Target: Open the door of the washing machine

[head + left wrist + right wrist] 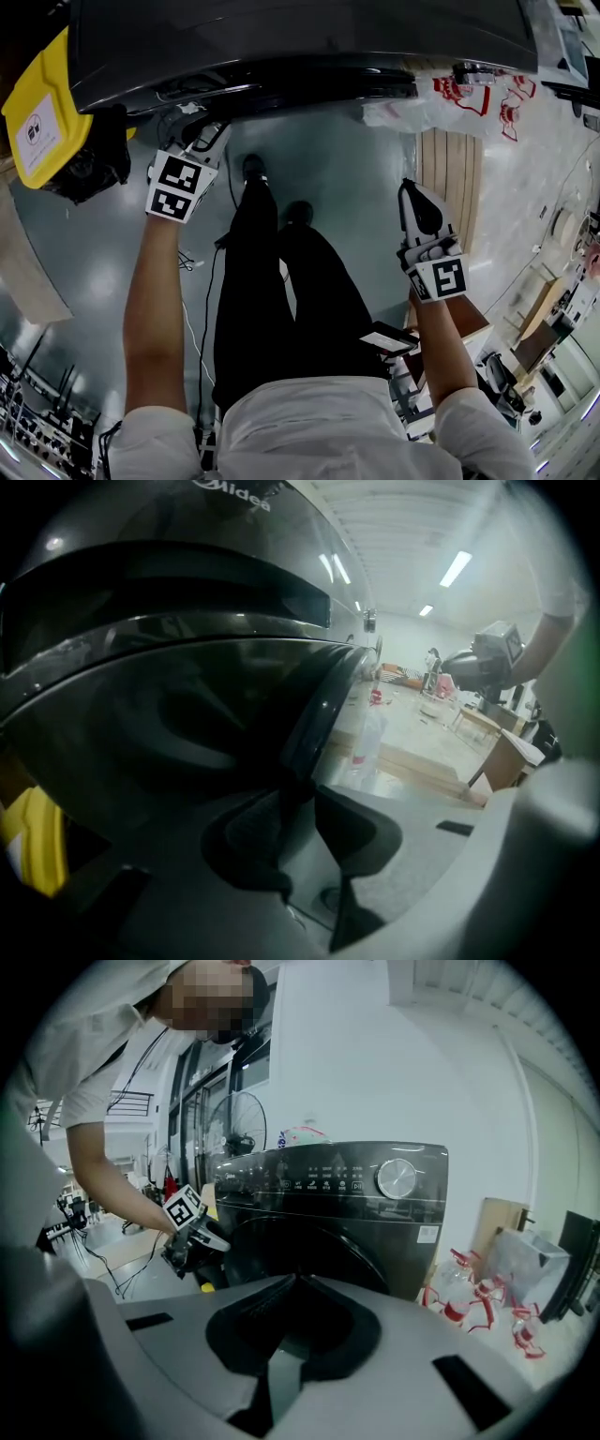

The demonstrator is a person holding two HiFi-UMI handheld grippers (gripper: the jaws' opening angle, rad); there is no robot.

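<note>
Working the door (305, 1241) of the washing machine (356, 1194) with the left gripper (298, 794).

At the machine's front, left edge: reaching in with the left gripper, pinching the door's dark rim (323, 705) at the tips of its fingers (248, 841), set only as far apart as the rim is thick. Door round and dark, set in the machine's front below the control dial (397, 1177); cannot tell whether ajar. Holding the right gripper (295, 1281) back from the machine over the floor (347, 178), fingers pressed together on nothing. Noted right of the machine: clear bottles with red tops (473, 1302). Left of it: a yellow container (37, 112).
</note>
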